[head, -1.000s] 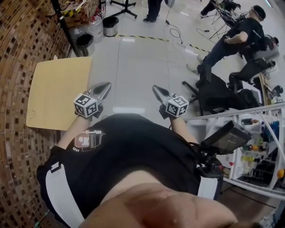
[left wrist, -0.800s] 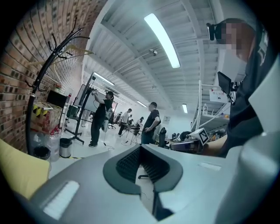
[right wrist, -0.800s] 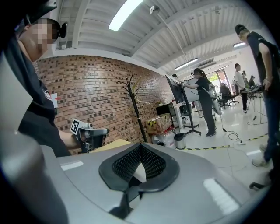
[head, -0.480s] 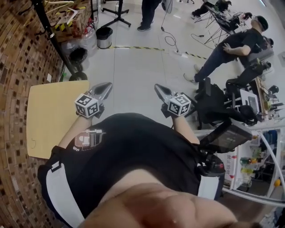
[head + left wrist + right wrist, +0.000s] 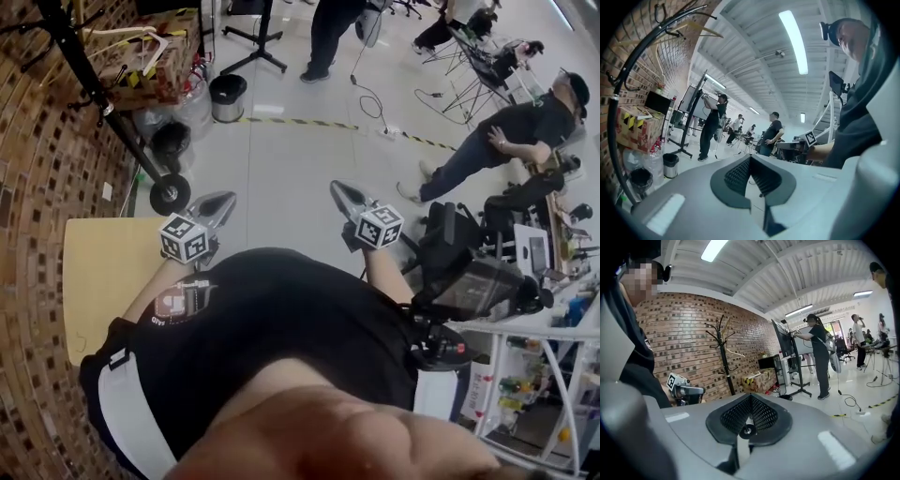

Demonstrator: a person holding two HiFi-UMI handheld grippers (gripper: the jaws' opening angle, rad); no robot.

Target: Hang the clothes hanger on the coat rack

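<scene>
A black coat rack [image 5: 103, 108] stands at the upper left of the head view, its round base [image 5: 170, 195] by the brick wall. A pale clothes hanger [image 5: 120, 34] hangs near its top. The rack [image 5: 723, 355] and the hanger [image 5: 736, 354] also show in the right gripper view, and the rack [image 5: 628, 79] arches over the left gripper view with the hanger [image 5: 701, 28] high up. My left gripper [image 5: 225, 198] [image 5: 750, 158] and right gripper [image 5: 336, 187] [image 5: 750, 396] are held level before my chest, both shut with nothing between the jaws, well short of the rack.
A yellow table [image 5: 98, 272] stands against the brick wall beside my left arm. Behind the rack are a cardboard box [image 5: 155, 56] and a bin [image 5: 228, 97]. A black chair [image 5: 450, 239], a seated person [image 5: 525, 127] and a white shelf [image 5: 553, 375] are on the right.
I have walked forward toward the coat rack: the table slid down the left side and the rack's pole and base came into view. Both grippers stayed shut and level.
</scene>
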